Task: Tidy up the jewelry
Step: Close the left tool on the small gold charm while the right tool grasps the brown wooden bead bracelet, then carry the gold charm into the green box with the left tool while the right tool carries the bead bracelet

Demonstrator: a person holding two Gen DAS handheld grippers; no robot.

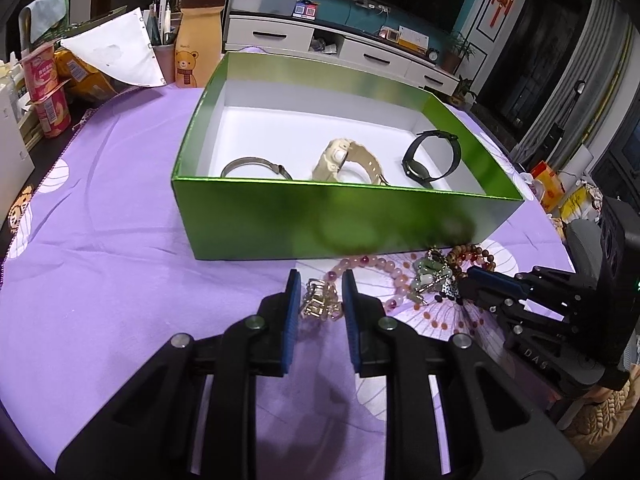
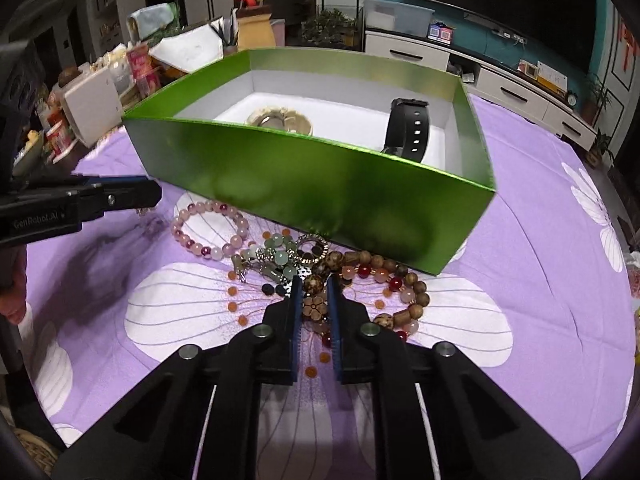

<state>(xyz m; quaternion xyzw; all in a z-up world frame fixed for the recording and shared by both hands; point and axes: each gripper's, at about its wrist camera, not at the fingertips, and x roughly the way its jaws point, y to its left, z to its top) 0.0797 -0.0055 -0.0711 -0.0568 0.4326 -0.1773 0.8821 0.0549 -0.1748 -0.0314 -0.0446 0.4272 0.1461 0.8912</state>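
The left gripper [image 1: 320, 294] has its blue fingers [image 1: 293, 300] closed against a small gold trinket [image 1: 318, 300] that lies on the purple cloth covering the surface [image 1: 120, 280]. The right gripper [image 2: 314, 300] has its fingers [image 2: 295, 304] pinched on the wooden beads of a brown bracelet [image 2: 400, 284], with a carved flower bead [image 2: 314, 306] caught between them.

Just past the right fingertips lies a tangle of green beads and charms [image 2: 280, 258]; to their left, a pink bead bracelet [image 2: 208, 232] rests in a loop, between the two grippers. In the left wrist view the same pink bracelet [image 1: 376, 272] sits just ahead and to the right of the left fingers.

Beyond the heap, touching it, stands an open green box [image 1: 280, 220] with a white inside. Within it, from left to right, lie a thin metal band [image 1: 256, 166], a beige watch [image 1: 344, 162] and a black watch [image 1: 434, 156].

Farther back, left of the box, stand a bottle with a bear picture [image 1: 198, 40] and snack packets [image 1: 48, 88].
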